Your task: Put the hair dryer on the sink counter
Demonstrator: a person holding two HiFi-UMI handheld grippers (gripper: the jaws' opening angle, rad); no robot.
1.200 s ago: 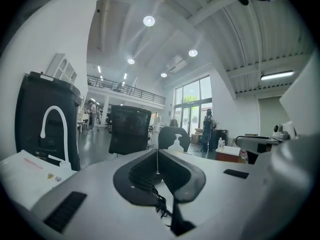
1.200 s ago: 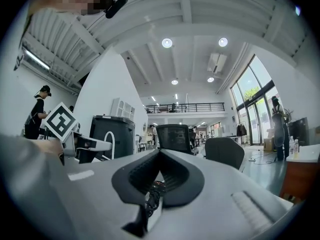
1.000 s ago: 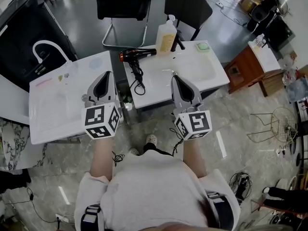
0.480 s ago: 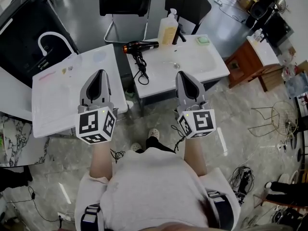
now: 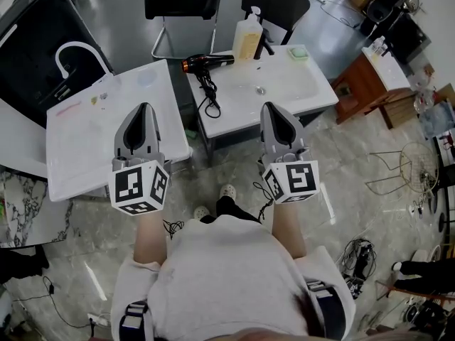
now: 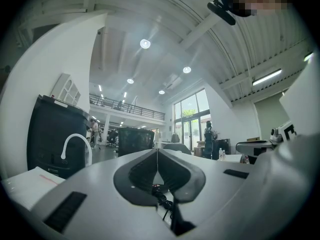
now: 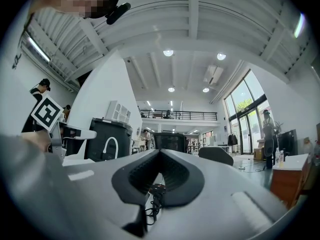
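Inspector: Location of the hair dryer (image 5: pixel 210 63)?

Observer: Upper centre of the head view, lying on the upper left corner of the sink bench (image 5: pixel 306 94), just left of a pale bottle (image 5: pixel 247 40). No hand-held gripper touches it.

Inspector: Orientation?

Observer: The barrel runs left to right across the frame, with the orange end at the left. The handle (image 5: pixel 203 82) points down the frame toward the person. The cord (image 5: pixel 211 104) trails further down over the bench's near edge.

Inspector: State of each hand-held gripper?

Observer: The left hand-held gripper (image 5: pixel 144 109) is clenched with nothing between its pads; its own view shows the jaws meeting along one line. The right hand-held gripper (image 5: pixel 271 109) is likewise clenched and empty. Both point up the frame and are held level.

Inspector: Bearing from the hand-held grippers to the dryer?

Observer: It lies ahead of both, higher in the frame and well apart from them. It sits between them, up and to the right of the left one, up and to the left of the right one. I judge neither to be clearly nearer. The right one already hangs over the sink bench's near edge, while the left one is over the neighbouring white bench (image 5: pixel 78 155).

Inspector: Finding?

Observer: The dryer already rests on the sink bench. In my judgement any further grasp would best meet the handle, which faces the person.
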